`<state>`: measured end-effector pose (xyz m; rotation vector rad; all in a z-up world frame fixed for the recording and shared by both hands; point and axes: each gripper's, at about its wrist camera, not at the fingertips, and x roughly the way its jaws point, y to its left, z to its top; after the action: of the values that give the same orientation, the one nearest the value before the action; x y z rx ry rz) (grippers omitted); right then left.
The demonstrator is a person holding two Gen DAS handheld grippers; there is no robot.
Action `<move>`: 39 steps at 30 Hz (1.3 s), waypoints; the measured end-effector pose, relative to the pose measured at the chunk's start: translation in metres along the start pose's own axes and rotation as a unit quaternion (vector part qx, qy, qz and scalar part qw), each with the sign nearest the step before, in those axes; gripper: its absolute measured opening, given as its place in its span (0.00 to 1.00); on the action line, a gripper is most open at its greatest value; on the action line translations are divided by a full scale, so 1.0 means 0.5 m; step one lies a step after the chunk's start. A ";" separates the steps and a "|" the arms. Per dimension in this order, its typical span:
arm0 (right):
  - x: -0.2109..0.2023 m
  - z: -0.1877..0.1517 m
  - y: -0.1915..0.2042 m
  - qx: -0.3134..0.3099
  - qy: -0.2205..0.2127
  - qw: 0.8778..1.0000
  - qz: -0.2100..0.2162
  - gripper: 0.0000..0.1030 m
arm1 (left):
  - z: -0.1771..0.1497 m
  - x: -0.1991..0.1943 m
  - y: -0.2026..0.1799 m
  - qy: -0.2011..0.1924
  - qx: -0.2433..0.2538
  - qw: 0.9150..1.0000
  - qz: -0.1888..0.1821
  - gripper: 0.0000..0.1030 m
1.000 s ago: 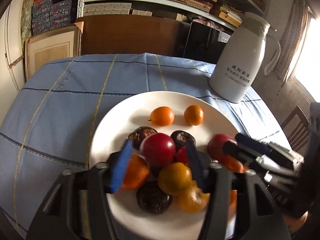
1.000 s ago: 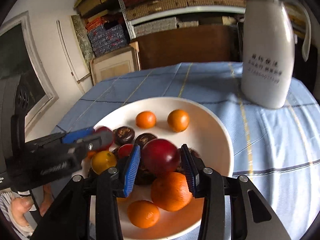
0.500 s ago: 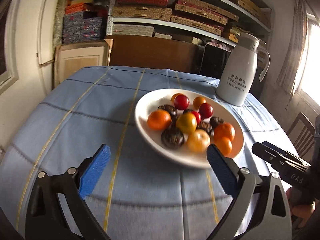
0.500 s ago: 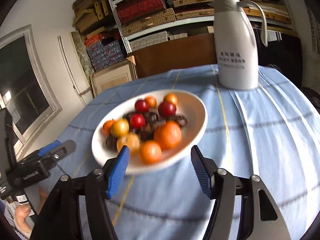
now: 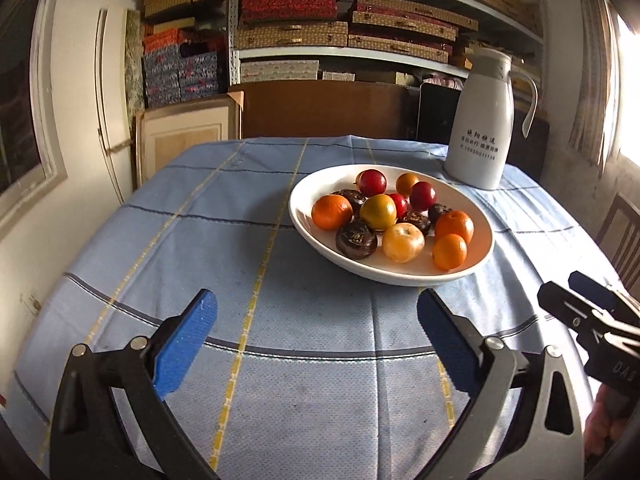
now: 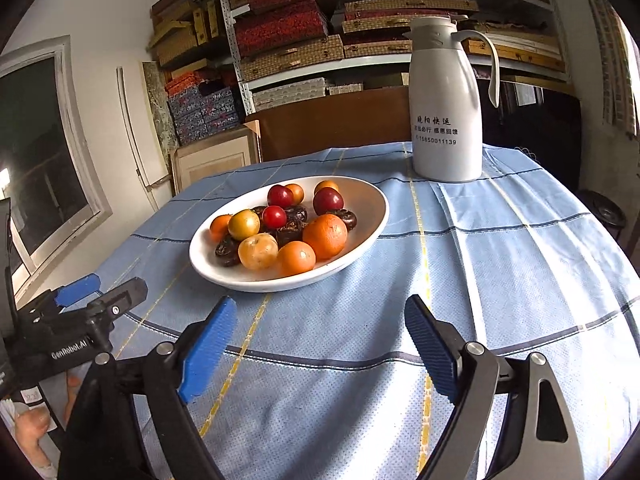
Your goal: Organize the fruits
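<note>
Left claw w/ jaws spread wide & opening, nothing btwn the blue pads, only bare cloth of the bench under it. Right claw likewise wide & opening, nothing btwn its pads either. Both hover over the near part of the bench, clear of the plate, touching none of the fruit.

In left wrist view the right claw's tips poke in at the right edge; in right wrist view the left claw shows at lower left w/ a bit of a hand below it.

Fruits all sit in the white plate, approx mid-bench on a light blue checked cloth: oranges on the left & right sides of the pile, a yellow-green one in the middle, a pale yellow-orange one at the front, red plums toward the back, dark brown wrinkled fruits scattered btwn. Several touch each other.

White jug w/ handle & printed text stands upright behind the plate, to its right, near but apart. Shelves stacked w/ boxes fill the wall behind.
</note>
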<state>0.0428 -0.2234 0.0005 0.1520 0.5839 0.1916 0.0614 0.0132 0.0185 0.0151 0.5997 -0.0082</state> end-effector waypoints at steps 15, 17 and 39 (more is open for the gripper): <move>-0.010 0.001 0.017 -0.018 -0.006 1.000 -0.009 0.93 | 0.008 -0.016 -0.026 -0.014 0.033 0.999 0.006 0.95; -0.011 0.002 0.017 -0.018 -0.008 1.000 -0.011 0.95 | 0.009 -0.018 -0.027 -0.016 0.034 0.999 0.012 0.95; -0.015 0.004 0.019 -0.025 -0.019 0.999 -0.035 0.96 | 0.004 -0.033 -0.050 -0.007 0.045 0.999 -0.009 0.95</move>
<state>0.0368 -0.2162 0.0081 0.0864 0.5443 0.1354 0.0486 -0.0120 0.0294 0.0978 0.5847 -0.0521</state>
